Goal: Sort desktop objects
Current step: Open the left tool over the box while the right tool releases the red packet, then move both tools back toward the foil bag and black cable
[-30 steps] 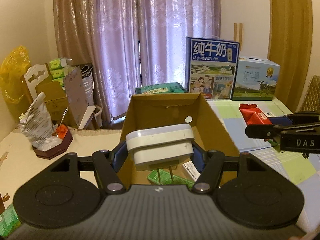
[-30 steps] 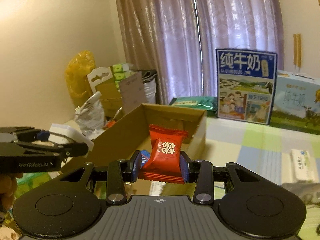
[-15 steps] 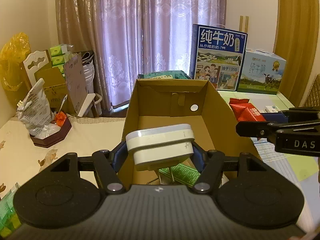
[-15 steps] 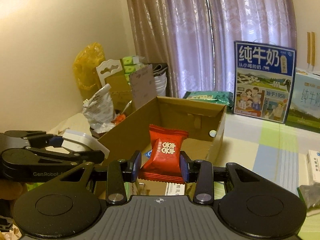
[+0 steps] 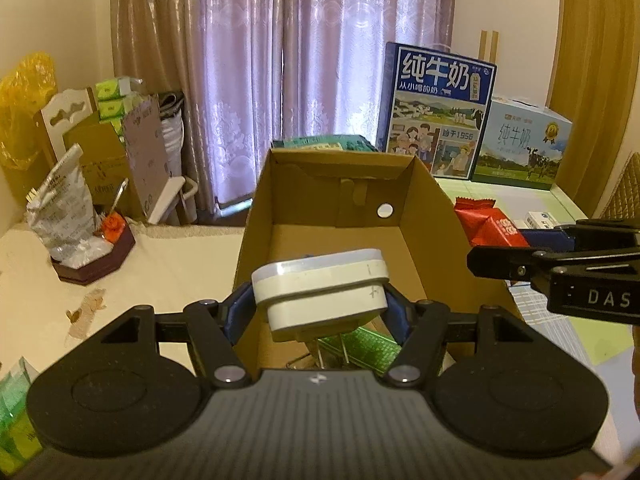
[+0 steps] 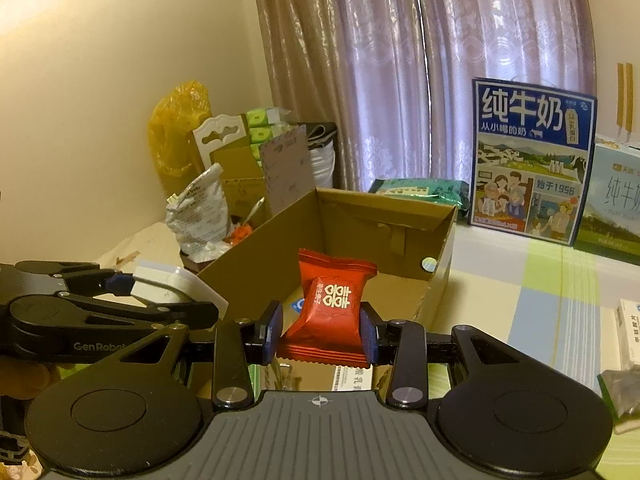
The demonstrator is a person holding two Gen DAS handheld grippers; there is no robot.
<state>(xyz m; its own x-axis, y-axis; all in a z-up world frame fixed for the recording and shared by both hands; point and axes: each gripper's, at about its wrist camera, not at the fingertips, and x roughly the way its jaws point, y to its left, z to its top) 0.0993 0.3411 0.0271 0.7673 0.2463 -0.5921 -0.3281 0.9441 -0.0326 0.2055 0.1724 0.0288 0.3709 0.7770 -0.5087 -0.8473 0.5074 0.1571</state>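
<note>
An open cardboard box (image 5: 436, 216) (image 6: 256, 264) stands in front of both grippers. My left gripper (image 5: 320, 304) is shut on a white plug adapter (image 5: 324, 284) with metal prongs, held over the box's near end. My right gripper (image 6: 322, 332) is shut on a red candy packet (image 6: 330, 304), at the box's near right corner. From the left wrist the right gripper (image 5: 496, 236) shows at the right with the red packet (image 5: 484, 224). In the right wrist view the left gripper (image 6: 128, 284) and the adapter (image 6: 172, 284) show at the left. A green pack (image 5: 360, 344) lies in the box.
Two milk cartons (image 5: 436, 108) (image 5: 520, 148) stand behind the box, with a green packet (image 6: 420, 190) beside them. A foil bag (image 5: 66, 208) in a dark tray and stacked cardboard sit at the left. A white medicine box (image 6: 630, 328) lies on the checked cloth at the right.
Both grippers have moved closer to the box and higher over its near end, each still holding its item. The box interior shows more.
</note>
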